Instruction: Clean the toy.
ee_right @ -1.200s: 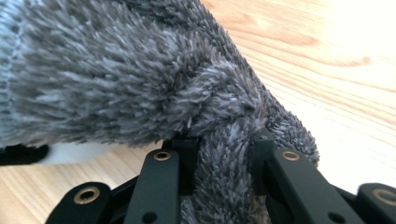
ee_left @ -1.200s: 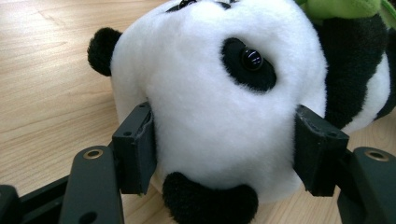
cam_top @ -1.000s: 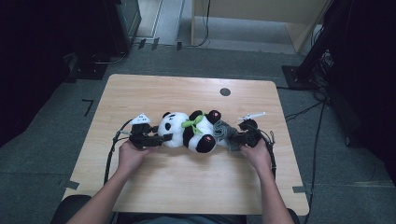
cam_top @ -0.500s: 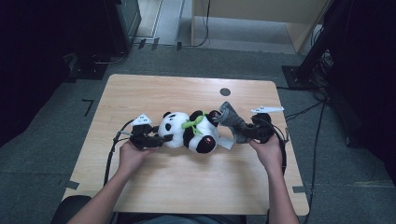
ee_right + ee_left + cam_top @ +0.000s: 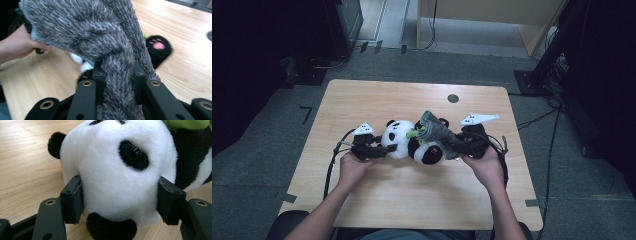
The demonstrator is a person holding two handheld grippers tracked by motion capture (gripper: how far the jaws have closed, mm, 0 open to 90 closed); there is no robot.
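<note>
A black-and-white panda plush [image 5: 399, 140] lies on its side in the middle of the wooden table [image 5: 412, 200]. My left gripper [image 5: 381, 149] grips its white head [image 5: 120, 167] from the left, pads pressed into the fur on both sides; its jaws have just been closing a little further on the head. A grey fuzzy cloth [image 5: 435, 129] rises off the panda's body. My right gripper [image 5: 458, 145] is shut on a bunched fold of this cloth [image 5: 100, 37], lifted above the table. One black paw with a pink pad [image 5: 158, 46] shows behind the cloth.
A small dark round hole [image 5: 453, 98] sits in the tabletop toward the far edge. Cables trail from both grippers over the table's sides. Dark equipment and stands surround the table on the floor. Bare wood lies in front of and behind the panda.
The right gripper has risen and drawn to the right with the grey cloth, stretching it up off the panda. The left hand and the panda's head stayed put.
</note>
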